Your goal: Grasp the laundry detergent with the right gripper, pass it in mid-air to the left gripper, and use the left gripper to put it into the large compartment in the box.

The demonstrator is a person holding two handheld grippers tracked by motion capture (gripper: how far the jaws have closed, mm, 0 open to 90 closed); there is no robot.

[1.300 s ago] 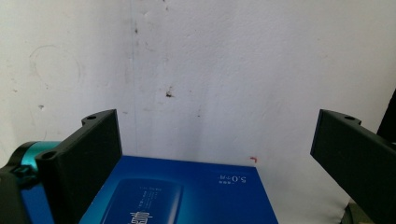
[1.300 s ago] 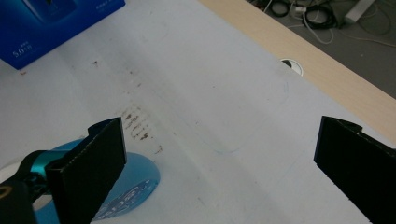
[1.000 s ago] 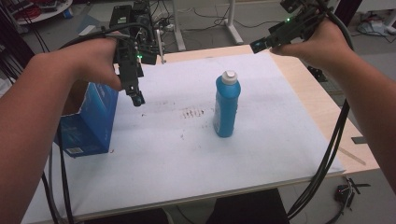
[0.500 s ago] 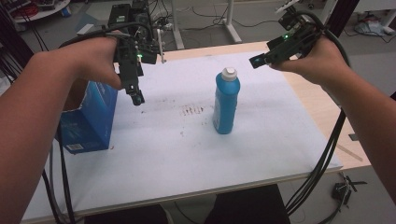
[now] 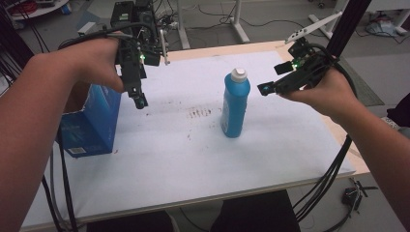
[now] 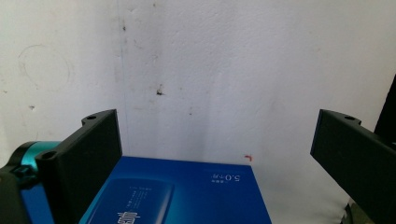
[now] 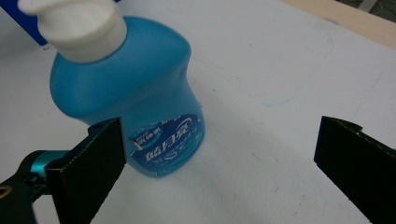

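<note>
- The blue box (image 5: 92, 126) stands on the white-covered desk (image 5: 193, 159) at about 9 o'clock in the high view, nearest the person's side.
- The blue bottle (image 5: 235, 107) with its white cap (image 5: 238, 74) stands upright near the desk's middle, apart from the box.
- The right gripper (image 5: 266, 89) hovers at 3 o'clock of the bottle, level with its shoulder, close but not touching; in the right gripper view its fingers (image 7: 91, 163) gape wide with nothing between them, the bottle lying ahead toward 11 o'clock.
- The left gripper (image 5: 140, 101) hangs farther back, just beside the box's upper corner; its fingers (image 6: 88, 154) are spread wide and empty, the box top (image 6: 187, 196) below them at 6 o'clock.
</note>
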